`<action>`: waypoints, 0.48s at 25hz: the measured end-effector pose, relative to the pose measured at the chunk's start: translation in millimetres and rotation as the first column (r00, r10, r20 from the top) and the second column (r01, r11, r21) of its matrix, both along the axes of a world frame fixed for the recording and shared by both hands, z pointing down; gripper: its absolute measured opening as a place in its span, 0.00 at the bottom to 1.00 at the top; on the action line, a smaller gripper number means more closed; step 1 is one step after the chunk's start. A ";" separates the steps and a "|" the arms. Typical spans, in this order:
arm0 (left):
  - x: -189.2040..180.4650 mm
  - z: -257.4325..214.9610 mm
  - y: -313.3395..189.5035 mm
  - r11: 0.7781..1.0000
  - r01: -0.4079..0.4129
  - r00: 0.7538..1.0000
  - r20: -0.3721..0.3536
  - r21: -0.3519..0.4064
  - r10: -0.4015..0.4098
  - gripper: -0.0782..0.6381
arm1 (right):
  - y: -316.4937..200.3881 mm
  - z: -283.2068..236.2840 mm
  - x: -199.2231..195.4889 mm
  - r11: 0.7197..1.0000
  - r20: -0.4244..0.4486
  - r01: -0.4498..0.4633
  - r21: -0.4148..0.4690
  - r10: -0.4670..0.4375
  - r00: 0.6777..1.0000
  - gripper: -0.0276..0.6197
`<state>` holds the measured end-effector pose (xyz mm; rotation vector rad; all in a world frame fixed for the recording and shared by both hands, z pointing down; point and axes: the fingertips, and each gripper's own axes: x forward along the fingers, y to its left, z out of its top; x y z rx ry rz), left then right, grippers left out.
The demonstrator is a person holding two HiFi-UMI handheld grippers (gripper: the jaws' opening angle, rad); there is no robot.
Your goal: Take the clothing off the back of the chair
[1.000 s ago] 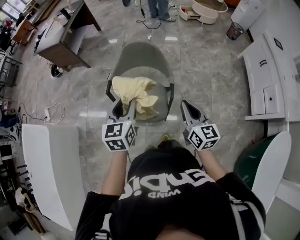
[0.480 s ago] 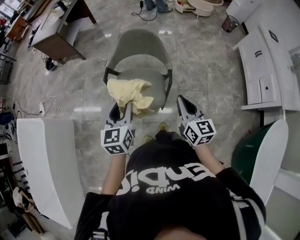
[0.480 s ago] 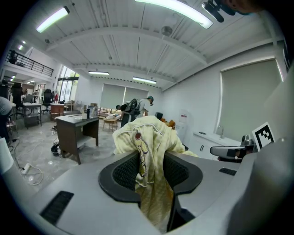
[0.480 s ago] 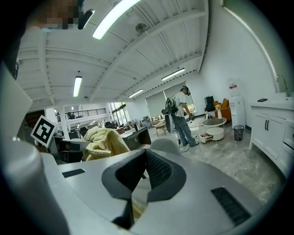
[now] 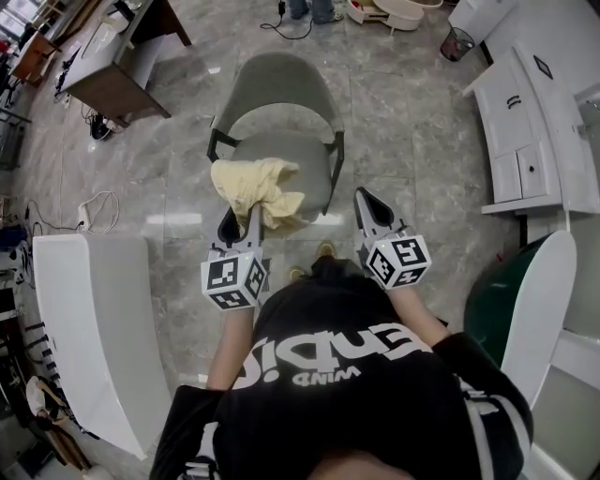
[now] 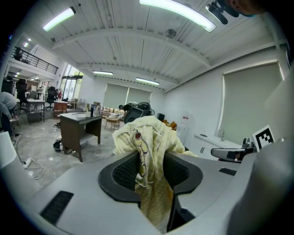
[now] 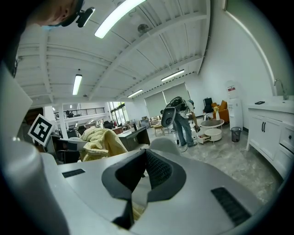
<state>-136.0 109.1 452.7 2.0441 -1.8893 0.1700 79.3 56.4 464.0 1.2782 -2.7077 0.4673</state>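
Note:
The grey chair stands on the marble floor in front of me, and its back is bare. A pale yellow piece of clothing hangs bunched over the seat's front left corner. My left gripper is shut on its near end. In the left gripper view the cloth fills the gap between the left gripper's pads and drapes down. My right gripper is level with the seat's front right corner, shut and holding nothing. The right gripper view shows its pads meeting at the tips and the clothing to the left.
A brown desk stands at the far left and a white counter at the near left. White cabinets and a green-and-white curved piece line the right. A cable lies on the floor. A person's legs show beyond the chair.
Both grippers have drawn back toward my body. The yellow clothing has come with the left one, from over the seat to its front left edge. The chair now sits farther up the view.

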 end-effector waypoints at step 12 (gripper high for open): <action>2.0 5.2 3.8 1.000 -0.006 1.000 0.002 -0.007 0.006 0.32 | 10.6 -2.8 -0.9 1.000 -0.008 -0.002 0.016 0.002 1.000 0.06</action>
